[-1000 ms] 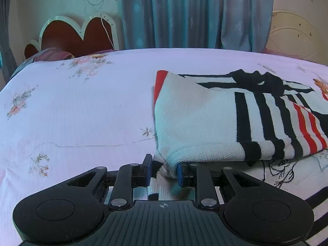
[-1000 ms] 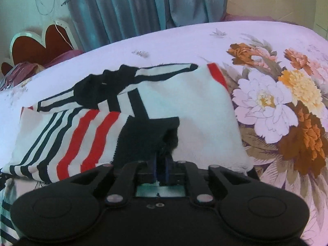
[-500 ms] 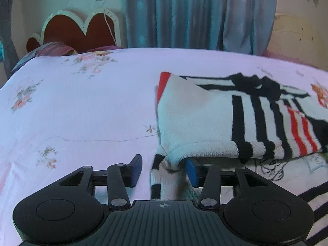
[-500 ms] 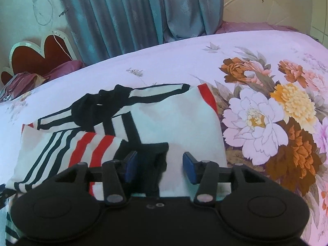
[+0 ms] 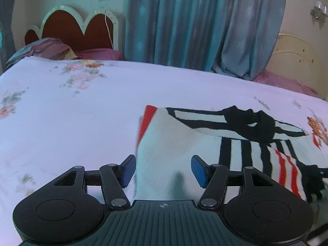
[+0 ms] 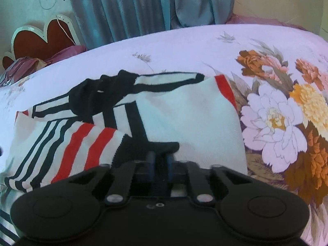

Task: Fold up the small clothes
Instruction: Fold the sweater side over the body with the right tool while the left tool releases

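A folded knit sweater (image 5: 180, 143), white with black and red stripes, lies on the bed. In the left wrist view my left gripper (image 5: 163, 170) hovers over its white near-left part. Its blue pads (image 5: 129, 170) stand wide apart and are still opening; the white fabric runs under and between them without being pressed. In the right wrist view the same sweater (image 6: 184, 119) fills the middle. My right gripper (image 6: 160, 160) is shut, its pads pinching the black cuff (image 6: 162, 148) of the striped sleeve at the sweater's near edge.
The bed sheet (image 5: 71, 123) is pale with small flowers on the left; a large flower print (image 6: 274, 121) lies right of the sweater. A scalloped headboard (image 5: 78, 28), a pillow (image 5: 45, 48) and blue curtains (image 5: 194, 24) stand at the far side.
My left gripper let go of the sweater's near edge, spread its jaws and rose away from it. My right gripper opened off the black cuff, then shut on it again.
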### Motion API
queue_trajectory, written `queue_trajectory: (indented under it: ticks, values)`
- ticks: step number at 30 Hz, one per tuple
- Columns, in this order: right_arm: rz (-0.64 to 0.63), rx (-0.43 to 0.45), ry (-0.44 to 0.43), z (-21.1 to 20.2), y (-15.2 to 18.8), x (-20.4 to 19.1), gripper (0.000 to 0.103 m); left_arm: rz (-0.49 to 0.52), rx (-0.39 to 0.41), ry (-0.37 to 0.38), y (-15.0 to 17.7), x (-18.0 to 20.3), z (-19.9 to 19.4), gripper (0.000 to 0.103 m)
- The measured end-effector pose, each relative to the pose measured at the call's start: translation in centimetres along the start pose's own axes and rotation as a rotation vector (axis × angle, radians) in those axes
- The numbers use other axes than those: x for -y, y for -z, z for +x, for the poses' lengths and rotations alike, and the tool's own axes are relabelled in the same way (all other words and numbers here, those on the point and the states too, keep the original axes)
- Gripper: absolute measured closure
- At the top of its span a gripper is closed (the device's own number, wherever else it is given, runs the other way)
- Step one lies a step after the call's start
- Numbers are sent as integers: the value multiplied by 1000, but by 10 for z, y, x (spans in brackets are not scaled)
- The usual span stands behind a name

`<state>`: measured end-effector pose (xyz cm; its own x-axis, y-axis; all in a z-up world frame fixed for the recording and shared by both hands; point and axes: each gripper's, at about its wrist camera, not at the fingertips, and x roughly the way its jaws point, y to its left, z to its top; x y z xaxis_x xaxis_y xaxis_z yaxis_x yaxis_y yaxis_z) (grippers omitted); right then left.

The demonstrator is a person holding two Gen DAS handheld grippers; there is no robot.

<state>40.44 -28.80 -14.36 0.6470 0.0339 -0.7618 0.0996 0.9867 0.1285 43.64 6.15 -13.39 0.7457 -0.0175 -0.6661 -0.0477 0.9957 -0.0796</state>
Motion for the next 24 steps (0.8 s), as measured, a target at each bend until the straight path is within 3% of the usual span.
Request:
queue_trajectory:
  ticks: [3,7,13,15,17,21,24]
  values:
    - [-41,40,-10,-9,-3,-4,98,-8,-18,-26,-7,2,23,44]
    - [-117,173,6,-30,-6,-12,98,-57,-58,-43,-17,-7,50,44]
    - [-94,24,61,10,-1,2,98,-97,-74,-82,-19,-16,81,44]
    - [-97,31,69,10,-2,2,96,-106,-59,-97,-21,-17,85,44]
    - [-84,54,87,6,-7,2,84,-129,-42,-120,-24,-20,86,44]
    - [-58,129,47,-12,-15,-3,84,-172,-32,-105,-30,-25,77,44]
    - [-95,160,10,-19,-19,-17,84,-119,6,-68,-27,-13,57,44]
